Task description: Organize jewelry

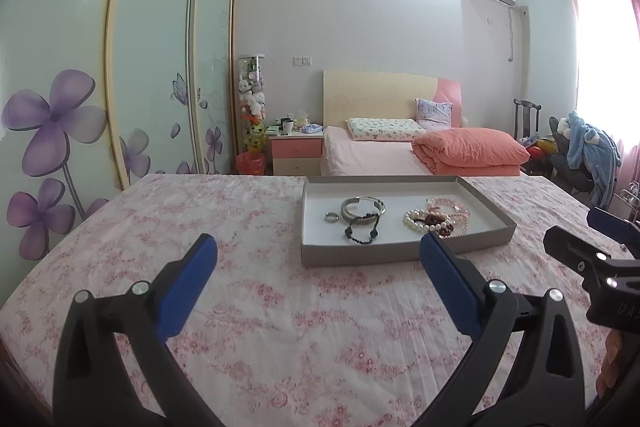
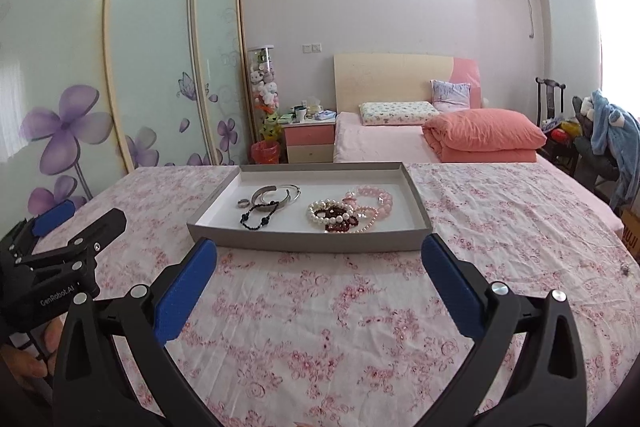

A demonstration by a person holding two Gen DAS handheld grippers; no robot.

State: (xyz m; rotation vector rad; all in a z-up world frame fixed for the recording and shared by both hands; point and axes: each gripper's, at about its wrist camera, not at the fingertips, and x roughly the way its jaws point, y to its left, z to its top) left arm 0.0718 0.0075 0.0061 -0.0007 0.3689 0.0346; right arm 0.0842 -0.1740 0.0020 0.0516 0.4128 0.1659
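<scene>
A shallow grey box tray [image 1: 404, 251] [image 2: 312, 241] lies on the pink floral cloth. Its left part holds silver bangles [image 1: 362, 207] [image 2: 276, 195], a small silver ring [image 1: 331, 217] [image 2: 243, 203] and a black bead bracelet [image 1: 362, 231] [image 2: 258, 217]. Its right part holds a heap of white pearl, dark red and pink bead bracelets [image 1: 438, 219] [image 2: 348, 213]. My left gripper [image 1: 318, 251] is open and empty, short of the tray's near wall. My right gripper [image 2: 319, 253] is open and empty, just in front of the tray.
The cloth-covered surface [image 2: 320, 327] spreads wide around the tray. A tiny metal piece [image 2: 624, 269] lies on it at far right. Behind are a bed [image 2: 400, 143], a nightstand [image 2: 310, 139], wardrobe doors [image 2: 140, 67] and a chair with clothes [image 2: 600, 139].
</scene>
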